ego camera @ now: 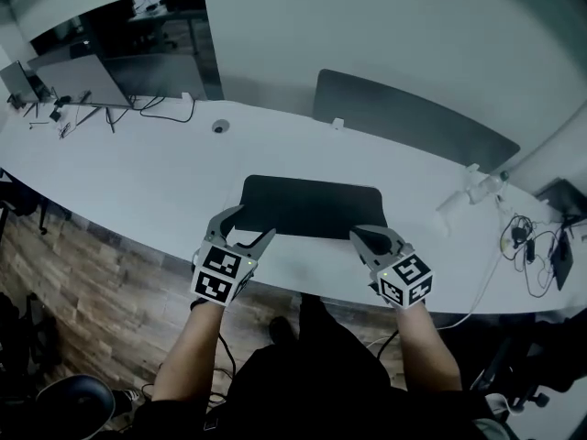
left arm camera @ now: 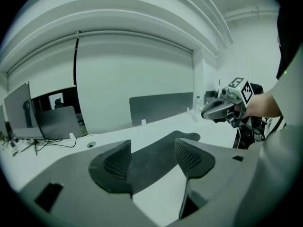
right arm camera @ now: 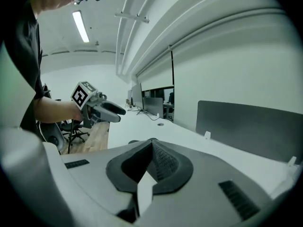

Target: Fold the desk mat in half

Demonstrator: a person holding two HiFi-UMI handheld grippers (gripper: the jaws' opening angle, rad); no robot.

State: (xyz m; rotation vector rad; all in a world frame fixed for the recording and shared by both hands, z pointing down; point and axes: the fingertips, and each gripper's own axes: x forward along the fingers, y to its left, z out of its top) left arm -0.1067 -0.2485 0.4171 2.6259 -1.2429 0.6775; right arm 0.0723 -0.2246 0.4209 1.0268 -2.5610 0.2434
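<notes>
A dark desk mat (ego camera: 312, 206) lies flat on the white desk (ego camera: 138, 181), right in front of me. My left gripper (ego camera: 240, 227) hangs at the mat's near left corner, jaws open and nothing between them. In the left gripper view the mat (left arm camera: 161, 150) runs on beyond the left gripper (left arm camera: 151, 162), and the right gripper (left arm camera: 213, 111) shows at the right. My right gripper (ego camera: 371, 238) is by the mat's near right corner, jaws shut. The right gripper view shows the right gripper (right arm camera: 151, 143) with its pads together and nothing visible between them, and the left gripper (right arm camera: 111, 111) further off.
A grey partition panel (ego camera: 413, 117) stands along the desk's far edge. A laptop and monitor (ego camera: 83, 81) sit at far left. Cables (ego camera: 527, 246) and a white object (ego camera: 468, 191) are at the right. A cable grommet (ego camera: 219, 126) lies behind the mat.
</notes>
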